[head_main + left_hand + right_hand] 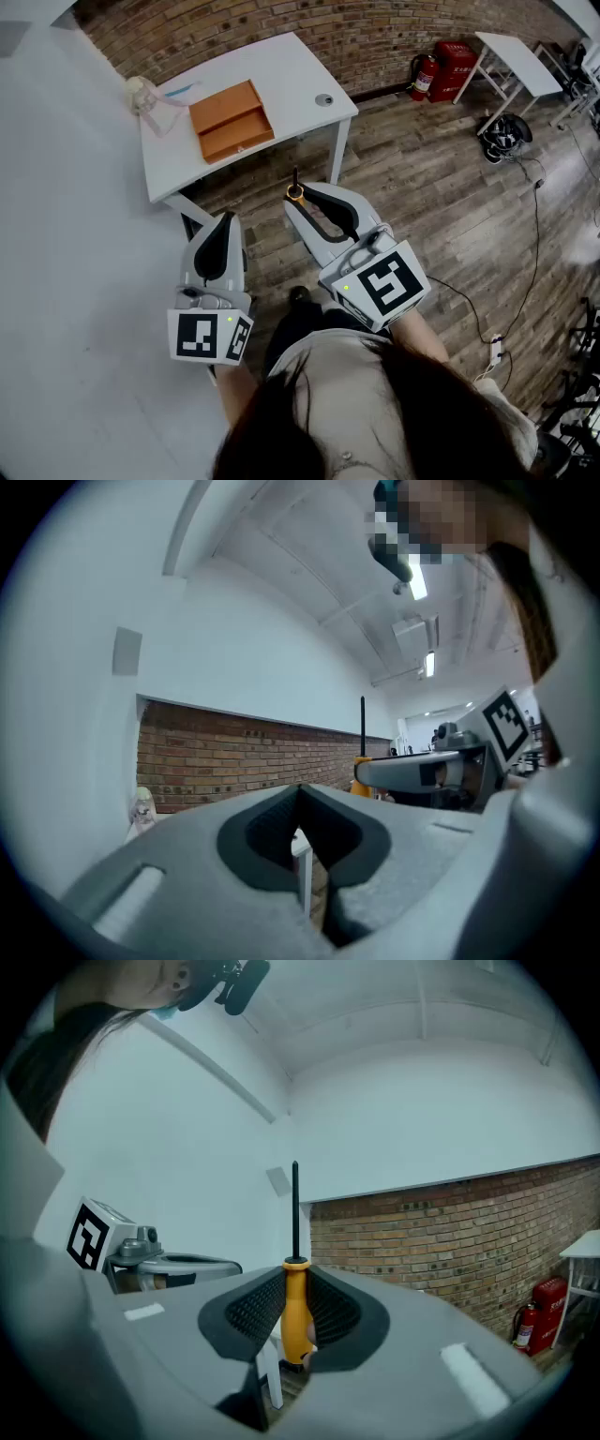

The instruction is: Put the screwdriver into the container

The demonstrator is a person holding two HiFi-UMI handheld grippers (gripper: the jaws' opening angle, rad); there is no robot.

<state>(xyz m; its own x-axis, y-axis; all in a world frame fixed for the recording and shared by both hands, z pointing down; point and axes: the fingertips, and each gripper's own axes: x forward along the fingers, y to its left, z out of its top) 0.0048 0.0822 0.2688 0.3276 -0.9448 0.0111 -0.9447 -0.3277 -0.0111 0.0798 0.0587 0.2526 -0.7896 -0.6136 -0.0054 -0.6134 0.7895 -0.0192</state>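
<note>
The dark ribbed fingers [251,1312] of the right gripper [294,1290] are clamping the handle of a yellow-orange plastic-handled screwdriver with a thin black metal shaft [294,1314]. The screwdriver is standing upright between them, its shaft pointing up above the fingertips. In the head view the right gripper [298,195] is holding the screwdriver [294,188] out level over the brown wooden plank floor [441,187], just short of the near edge of the white rectangular counter [281,75].

The fingers [267,827] of the left gripper [300,794] are meeting at their tips with nothing gripped between them. That left gripper [225,219] is hovering level beside the right one, also off the counter, near its near left corner.

The shallow orange-brown wooden container with two compartments [232,120] is lying on the counter, toward its left end and about midway between the far and near edges, well apart from the screwdriver. A crumpled clear plastic bag [145,94] is sitting at the counter's left edge, and a small round grey object [323,99] is resting near its right corner.
</note>
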